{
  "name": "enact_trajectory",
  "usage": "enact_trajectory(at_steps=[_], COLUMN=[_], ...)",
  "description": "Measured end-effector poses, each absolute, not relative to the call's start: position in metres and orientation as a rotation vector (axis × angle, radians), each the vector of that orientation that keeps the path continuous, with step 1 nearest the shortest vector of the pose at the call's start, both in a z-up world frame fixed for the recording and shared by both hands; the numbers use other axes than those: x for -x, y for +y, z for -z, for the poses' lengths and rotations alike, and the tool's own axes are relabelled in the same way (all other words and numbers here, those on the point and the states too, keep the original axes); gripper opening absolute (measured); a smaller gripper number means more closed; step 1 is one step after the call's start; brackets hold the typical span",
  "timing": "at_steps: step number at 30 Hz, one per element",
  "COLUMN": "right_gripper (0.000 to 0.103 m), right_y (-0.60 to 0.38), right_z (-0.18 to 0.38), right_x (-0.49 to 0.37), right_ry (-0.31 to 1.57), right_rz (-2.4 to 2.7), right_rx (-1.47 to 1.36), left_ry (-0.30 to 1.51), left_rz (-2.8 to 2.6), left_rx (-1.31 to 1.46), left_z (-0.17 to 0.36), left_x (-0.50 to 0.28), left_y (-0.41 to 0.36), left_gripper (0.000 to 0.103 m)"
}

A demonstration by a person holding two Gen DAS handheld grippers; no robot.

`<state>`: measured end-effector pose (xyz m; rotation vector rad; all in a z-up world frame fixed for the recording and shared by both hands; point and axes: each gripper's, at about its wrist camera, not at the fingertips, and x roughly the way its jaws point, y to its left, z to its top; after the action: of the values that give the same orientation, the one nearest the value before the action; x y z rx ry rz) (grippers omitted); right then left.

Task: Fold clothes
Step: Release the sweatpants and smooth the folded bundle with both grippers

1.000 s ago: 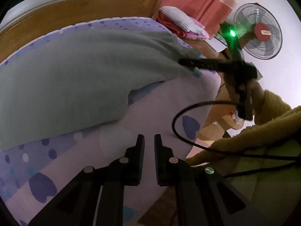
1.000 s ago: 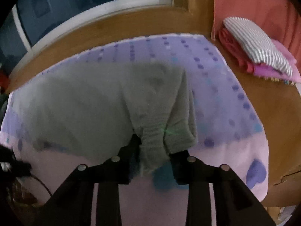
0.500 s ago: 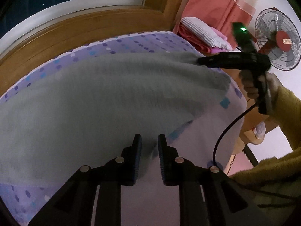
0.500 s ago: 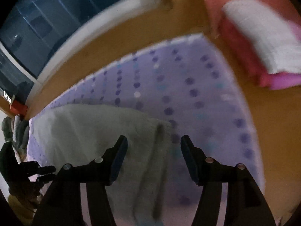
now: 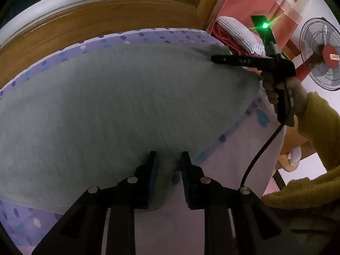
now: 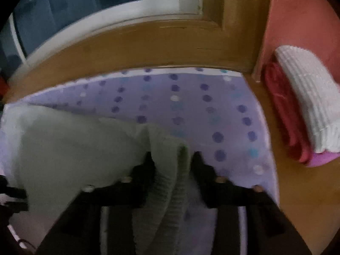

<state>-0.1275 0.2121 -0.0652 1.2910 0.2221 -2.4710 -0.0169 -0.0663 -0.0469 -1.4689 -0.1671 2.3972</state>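
A: Left side first. Where's the left gripper [image 5: 167,170]?
B: At the near edge of the grey-green knit garment [image 5: 119,106], pointing down at it. Jaws have just been opening, now a narrow gap. The garment's corner lies between the fingers, but the pads don't look pressed on it.
A: Garment layout?
B: Spread flat on the dotted purple sheet [image 5: 244,159], long axis across the left wrist view, left to right. Left gripper has the near edge, the other end runs off to the right.
A: Right gripper [image 6: 173,159]?
B: At that far right end. Jaws have just been closing; a ribbed fold of the garment stands between the fingers. Right wrist view is blurred, so probably pinching, can't confirm.
A: Which hand leads the fold?
B: My guess is the right: it's on the end, so it carries that end back along the long axis toward the left.
A: Clutter?
B: Folded stack [image 6: 306,110] on the wooden ledge, well apart at far right.
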Motion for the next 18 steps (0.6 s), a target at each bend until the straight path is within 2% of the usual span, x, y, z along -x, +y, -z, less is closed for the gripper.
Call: enact_trajectory(at_steps=[6,10,14,18], right_gripper=[0.05,0.051,0.051,0.046], right_y=[0.236,0.208,0.176,0.192], right_z=[0.018,-0.002,0.03,0.069], right_x=[0.096,0.044,0.02,0.032], right_ry=[0.048,0.13,0.241,0.191], right_rz=[2.519,2.478,2.423,2.394], right_rx=[-1.172,-1.036,-1.048,-1.184], left_ry=[-0.15,-0.116,-0.124,-0.134], left_rz=[-2.422,-2.464,-2.455,-2.488], left_rx=[1.411,1.401,1.502,1.45], left_z=[0.022,0.019,0.046,0.05], left_x=[0.029,0.061,0.095,0.1], left_y=[-0.065,-0.066,-0.065,-0.062], left_gripper=[0.022,0.022,0.022,0.026])
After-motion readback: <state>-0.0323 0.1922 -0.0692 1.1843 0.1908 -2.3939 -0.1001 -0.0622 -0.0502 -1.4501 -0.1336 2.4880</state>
